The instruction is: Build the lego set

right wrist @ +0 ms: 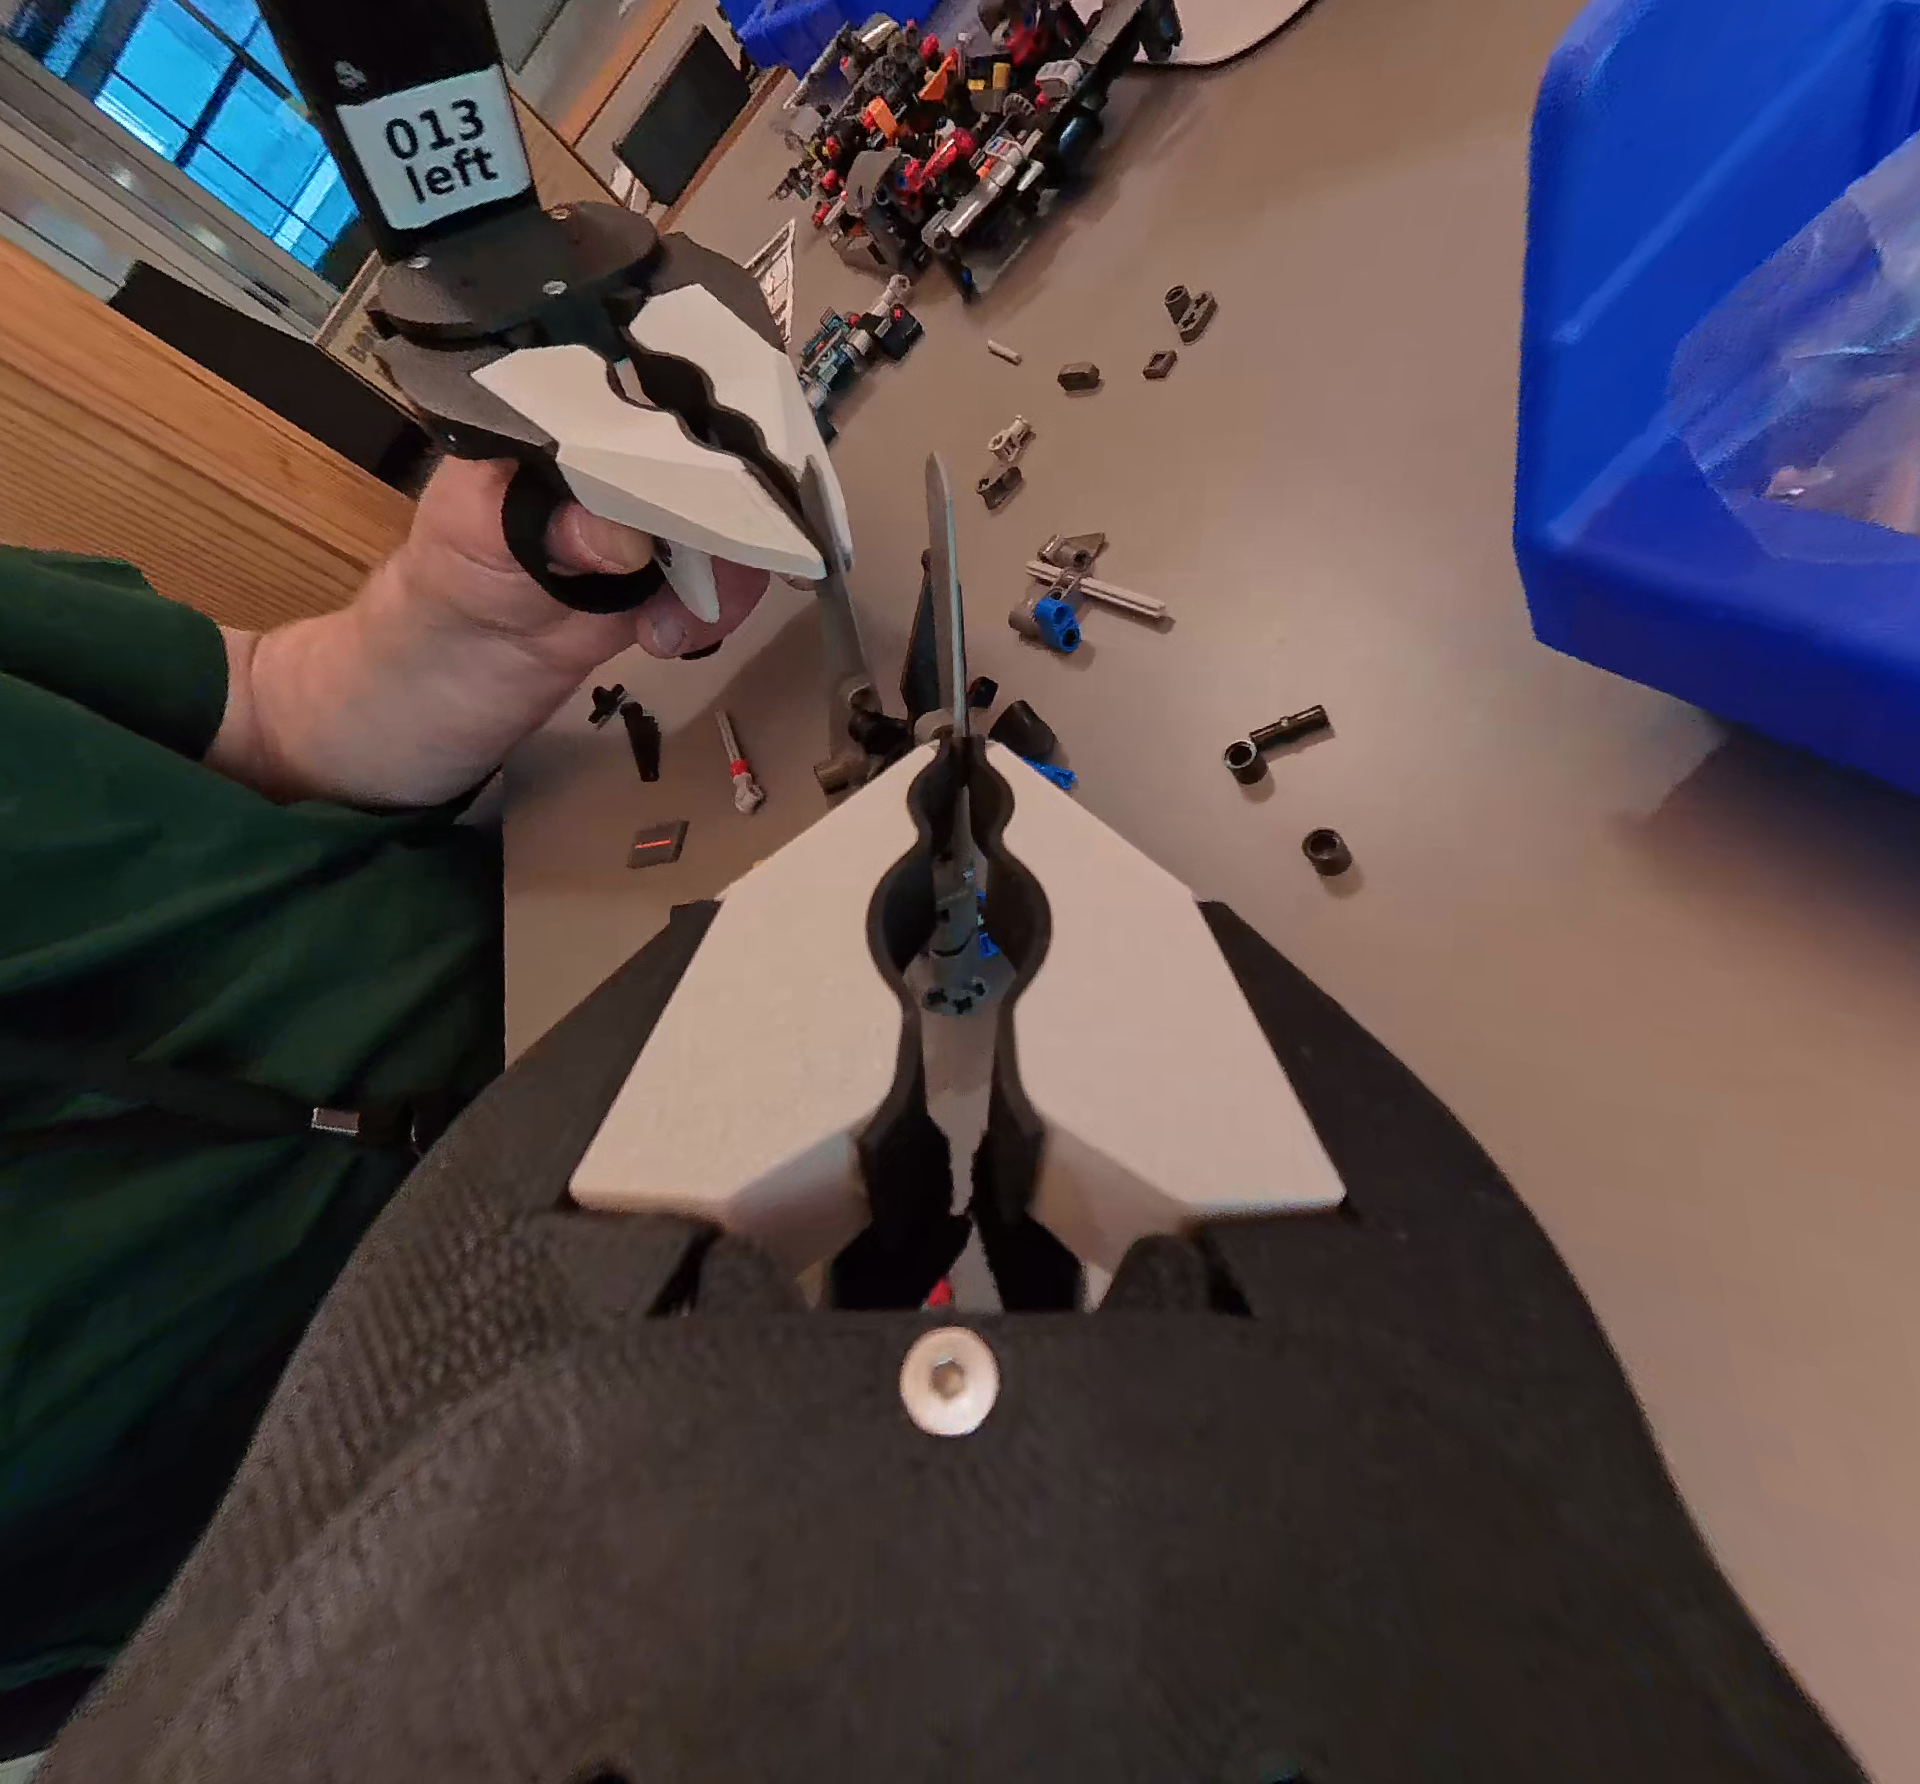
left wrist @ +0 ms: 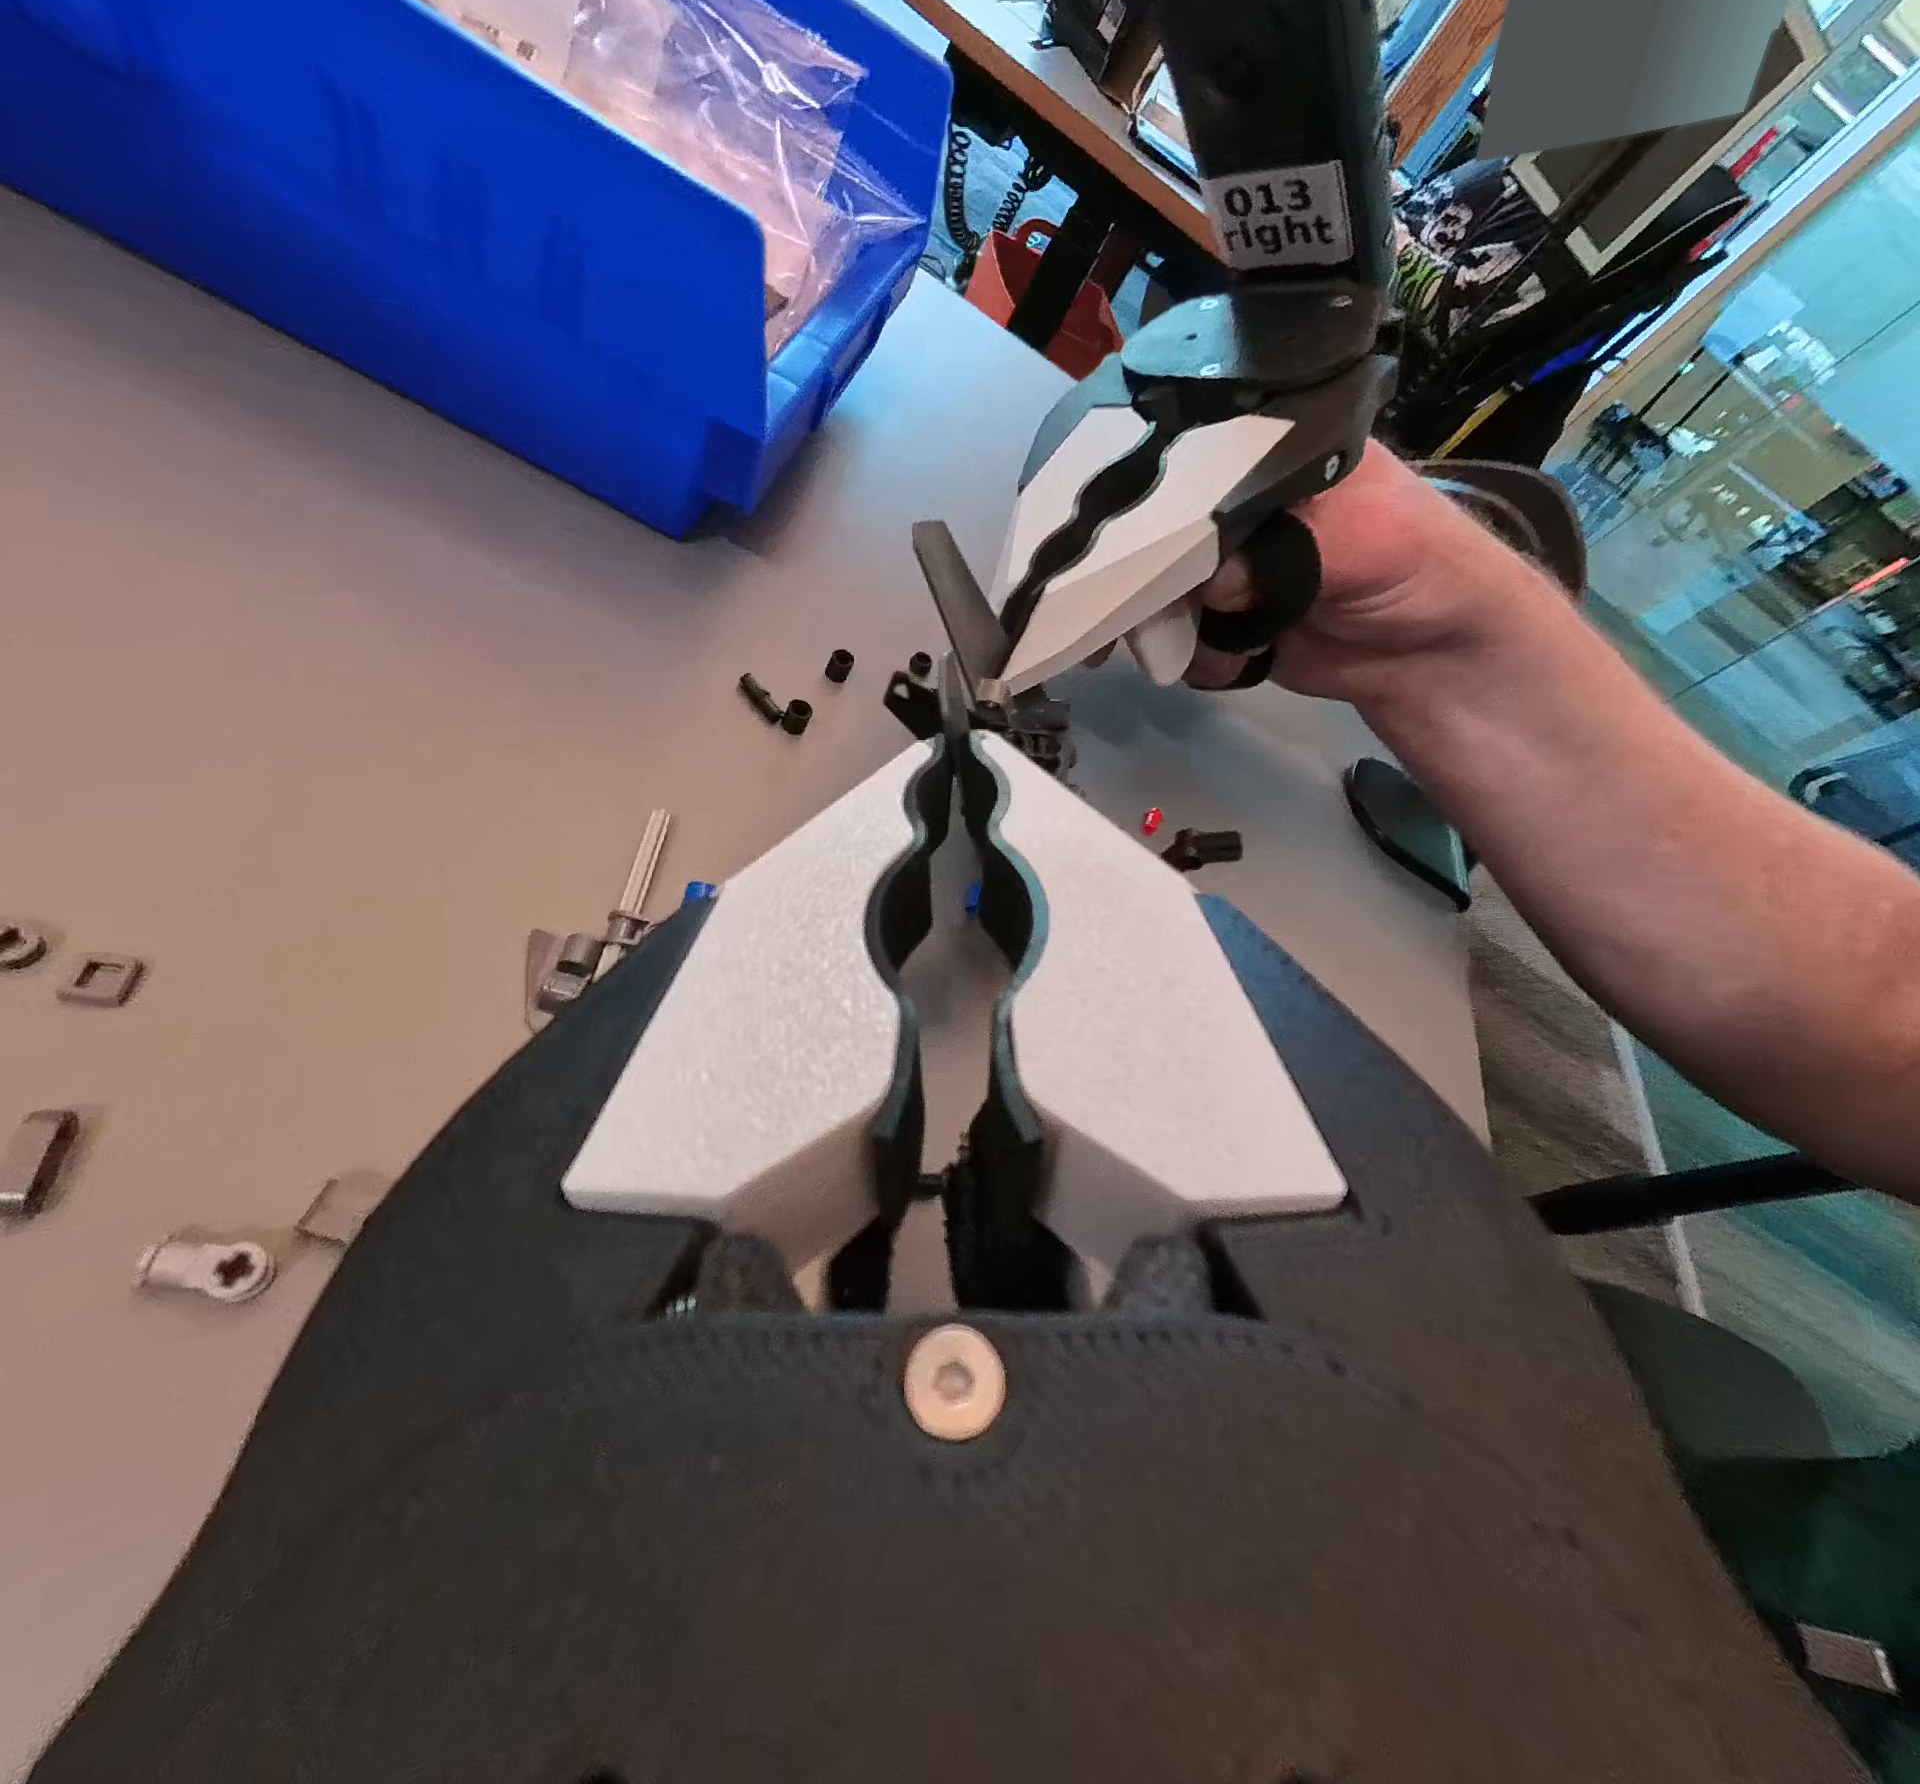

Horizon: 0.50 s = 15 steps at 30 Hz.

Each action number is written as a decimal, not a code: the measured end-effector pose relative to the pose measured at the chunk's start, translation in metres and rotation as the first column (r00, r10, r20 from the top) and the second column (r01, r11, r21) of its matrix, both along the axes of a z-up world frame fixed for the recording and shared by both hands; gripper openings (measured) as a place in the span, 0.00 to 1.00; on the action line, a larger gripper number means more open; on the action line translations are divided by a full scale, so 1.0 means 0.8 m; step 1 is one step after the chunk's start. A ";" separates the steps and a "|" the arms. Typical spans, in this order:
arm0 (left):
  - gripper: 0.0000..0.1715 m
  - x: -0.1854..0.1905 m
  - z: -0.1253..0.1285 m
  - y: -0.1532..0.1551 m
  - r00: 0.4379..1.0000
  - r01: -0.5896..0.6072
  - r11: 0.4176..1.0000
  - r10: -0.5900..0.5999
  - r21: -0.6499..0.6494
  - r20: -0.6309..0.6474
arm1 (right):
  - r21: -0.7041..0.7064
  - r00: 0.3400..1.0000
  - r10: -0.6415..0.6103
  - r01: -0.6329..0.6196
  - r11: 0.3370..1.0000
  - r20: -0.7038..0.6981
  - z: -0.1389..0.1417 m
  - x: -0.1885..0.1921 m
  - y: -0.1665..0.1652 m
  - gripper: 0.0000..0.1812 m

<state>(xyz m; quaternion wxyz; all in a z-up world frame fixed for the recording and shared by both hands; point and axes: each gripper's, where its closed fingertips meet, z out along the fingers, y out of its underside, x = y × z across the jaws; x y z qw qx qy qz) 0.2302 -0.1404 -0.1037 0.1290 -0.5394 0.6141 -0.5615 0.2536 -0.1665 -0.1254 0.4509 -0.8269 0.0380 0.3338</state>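
Note:
My left gripper [left wrist: 956,747] is shut on a long grey beam [left wrist: 948,695], seen edge-on past its tips. In the right wrist view the left gripper [right wrist: 826,571] holds the grey beam [right wrist: 840,633] pointing down toward the table. My right gripper [right wrist: 951,747] is shut on a small grey-and-blue subassembly [right wrist: 956,945] with a flat grey panel [right wrist: 940,571] sticking out forward. In the left wrist view the right gripper [left wrist: 997,680] and the flat grey panel [left wrist: 951,591] sit just beyond my left tips. The two held parts meet low over the grey table [left wrist: 312,695].
A blue bin [left wrist: 416,207] with plastic bags stands at the back left; it also shows in the right wrist view [right wrist: 1714,384]. A partly built model [right wrist: 966,134] lies farther off. Loose black pieces [left wrist: 790,700] and grey pieces [left wrist: 208,1267] are scattered around. The table edge [left wrist: 1455,903] is near. There is about 5 cm between the tips of the two grippers.

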 end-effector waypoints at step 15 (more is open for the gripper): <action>0.01 -0.009 -0.015 0.010 0.997 -0.014 0.978 -0.002 -0.209 -0.073 | -0.010 0.979 0.086 -0.089 0.996 -0.183 -0.011 -0.005 0.014 0.00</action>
